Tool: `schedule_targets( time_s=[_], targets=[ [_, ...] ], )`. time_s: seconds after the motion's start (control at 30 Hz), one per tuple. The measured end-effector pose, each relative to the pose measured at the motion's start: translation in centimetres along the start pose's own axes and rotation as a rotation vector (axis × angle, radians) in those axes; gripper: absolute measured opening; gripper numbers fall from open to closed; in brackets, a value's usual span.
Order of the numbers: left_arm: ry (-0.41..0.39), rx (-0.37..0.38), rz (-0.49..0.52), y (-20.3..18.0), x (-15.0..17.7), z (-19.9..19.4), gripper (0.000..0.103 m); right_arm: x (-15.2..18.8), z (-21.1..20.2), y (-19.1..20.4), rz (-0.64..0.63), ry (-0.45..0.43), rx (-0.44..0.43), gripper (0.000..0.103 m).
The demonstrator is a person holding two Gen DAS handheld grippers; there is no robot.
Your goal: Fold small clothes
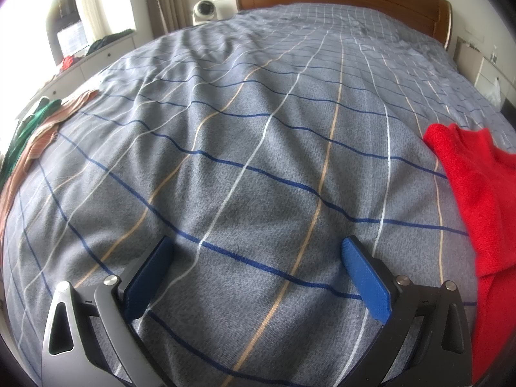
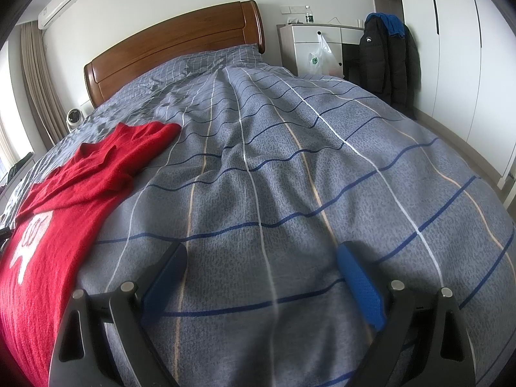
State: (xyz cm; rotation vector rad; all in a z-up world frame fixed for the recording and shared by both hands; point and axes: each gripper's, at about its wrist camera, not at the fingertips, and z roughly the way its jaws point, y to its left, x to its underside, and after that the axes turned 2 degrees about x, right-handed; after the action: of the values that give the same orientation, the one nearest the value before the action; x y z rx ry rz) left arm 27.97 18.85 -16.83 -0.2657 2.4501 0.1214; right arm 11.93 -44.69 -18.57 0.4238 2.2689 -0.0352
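A small red knit sweater with a white motif lies spread on the grey checked bed cover, at the left in the right wrist view and at the right edge in the left wrist view. My left gripper is open and empty, hovering over bare cover to the left of the sweater. My right gripper is open and empty, over bare cover to the right of the sweater. Neither touches the sweater.
A green garment and a brownish-pink striped garment lie at the bed's left edge. A wooden headboard is at the far end. A white dresser stands left, a nightstand and dark jacket right.
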Motion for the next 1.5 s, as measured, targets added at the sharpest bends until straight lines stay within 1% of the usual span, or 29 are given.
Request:
schedule_targets(
  time_s=[1.5],
  targets=[
    [0.000,0.000,0.000,0.00,0.00,0.01,0.103,-0.06,0.09,0.35,-0.011,0.000,0.008,0.094]
  ],
)
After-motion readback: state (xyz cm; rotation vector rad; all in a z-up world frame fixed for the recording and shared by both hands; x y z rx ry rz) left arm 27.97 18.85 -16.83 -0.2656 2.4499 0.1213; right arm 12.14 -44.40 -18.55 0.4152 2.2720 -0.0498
